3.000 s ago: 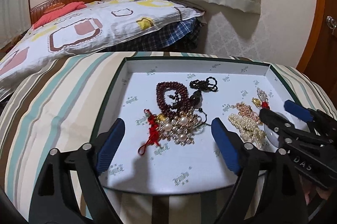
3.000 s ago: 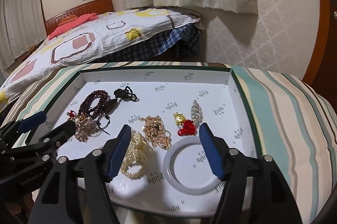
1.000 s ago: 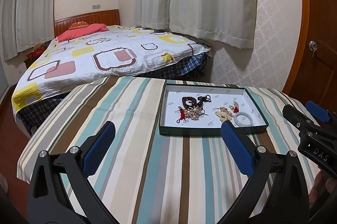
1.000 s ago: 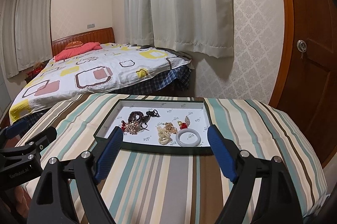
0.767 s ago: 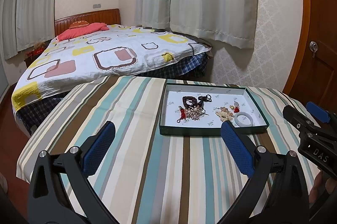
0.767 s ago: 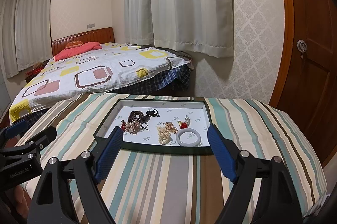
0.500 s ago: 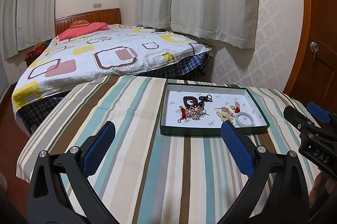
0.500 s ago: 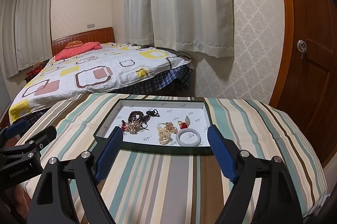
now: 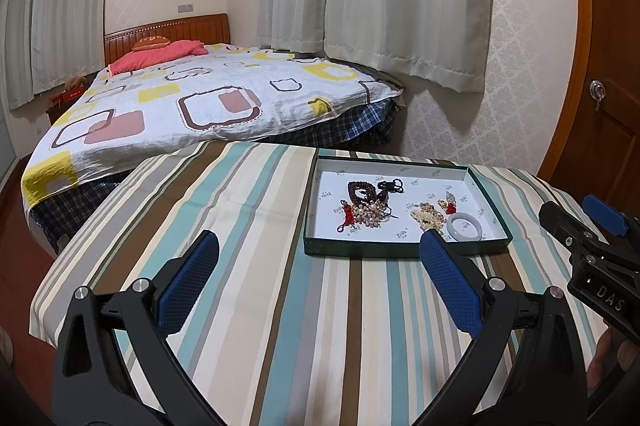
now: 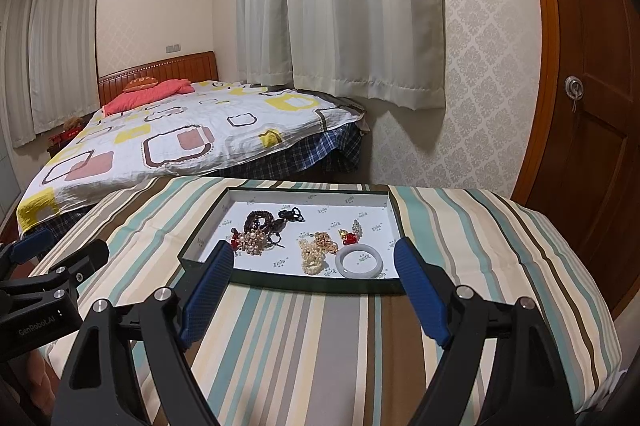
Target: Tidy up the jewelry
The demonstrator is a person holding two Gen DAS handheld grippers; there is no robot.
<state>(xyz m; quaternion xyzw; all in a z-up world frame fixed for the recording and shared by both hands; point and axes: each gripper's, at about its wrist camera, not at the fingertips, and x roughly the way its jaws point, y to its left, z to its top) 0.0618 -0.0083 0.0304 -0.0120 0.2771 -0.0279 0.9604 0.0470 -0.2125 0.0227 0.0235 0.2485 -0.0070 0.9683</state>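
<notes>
Jewelry is lying in a shallow green tray (image 10: 208,226) with a white floor, on a striped tablecloth (image 10: 280,346), and we are looking at it from the near edge of the table. In the tray's left part, dark brown beads (image 10: 259,218), a black cord piece (image 10: 291,214) and a pearl cluster with red tassel (image 10: 253,241) are overlapping in a tangle. To their right, cream pearls (image 10: 311,257) and a gold chain (image 10: 326,241) are touching; a small red-and-gold charm (image 10: 349,236) and a pale bangle (image 10: 359,260) are lying apart. We are judging the sorting as only partly done, with the tangle left to separate. We are holding the left gripper (image 9: 316,280) and right gripper (image 10: 314,292) with jaws wide apart and empty, well short of the tray, which is lying beyond both.
</notes>
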